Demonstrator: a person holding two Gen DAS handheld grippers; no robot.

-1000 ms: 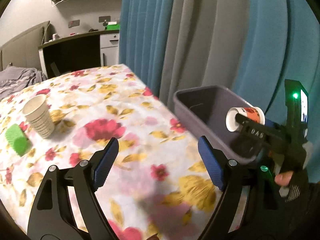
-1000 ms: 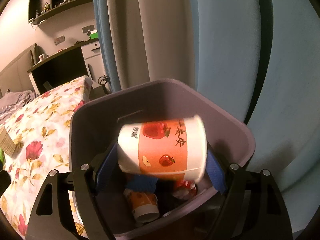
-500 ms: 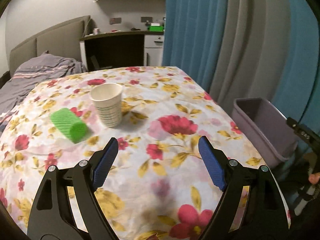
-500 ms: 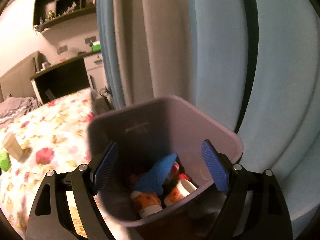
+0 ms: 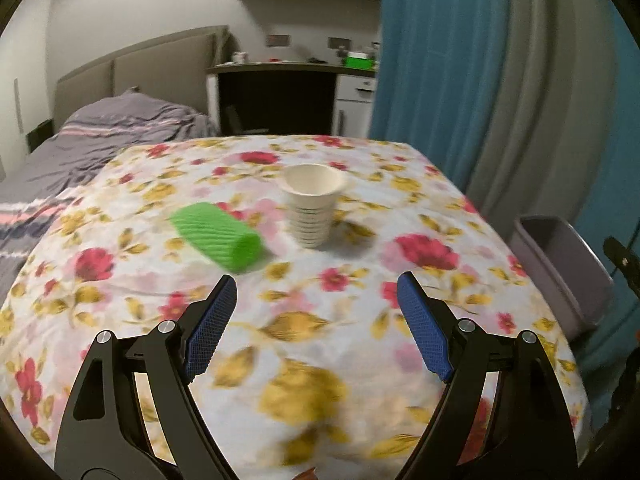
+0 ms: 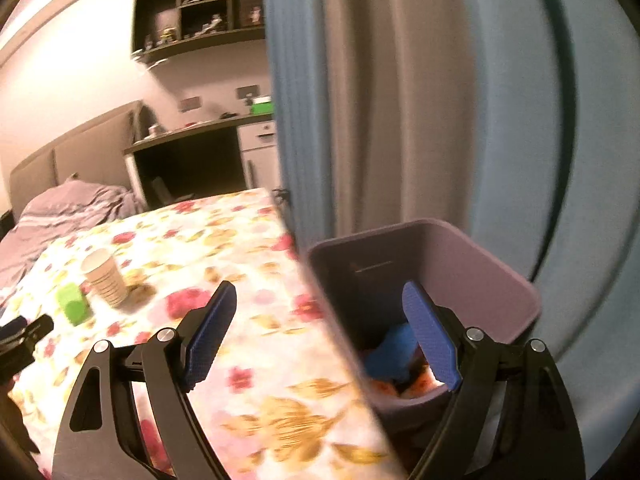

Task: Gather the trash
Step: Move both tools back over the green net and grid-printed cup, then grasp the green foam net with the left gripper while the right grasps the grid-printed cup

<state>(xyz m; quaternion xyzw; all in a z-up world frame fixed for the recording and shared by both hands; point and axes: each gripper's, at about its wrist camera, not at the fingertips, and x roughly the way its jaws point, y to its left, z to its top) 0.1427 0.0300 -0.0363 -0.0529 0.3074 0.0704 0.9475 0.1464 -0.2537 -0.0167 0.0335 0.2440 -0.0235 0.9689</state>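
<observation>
Left hand-held gripper (image 5: 312,320) wide, empty, above floral counter (image 5: 304,364). Paper cup (image 5: 313,204) upright dead ahead, toward far edge; green roll (image 5: 218,236) lying ahead-left, long axis diagonal. Right hand-held gripper (image 6: 316,336) wide, empty, straddling counter's right edge and bin (image 6: 500,280). Left nearer both.

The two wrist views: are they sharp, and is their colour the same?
Left wrist view: cool, neutral light; the paper cup and green roll are slightly soft, and the near tablecloth is smeared. Right wrist view: warmer, pinkish cast; motion blur smears the table edge and the purple bin. Both views bend the straight lines of the curtains near their edges.
</observation>
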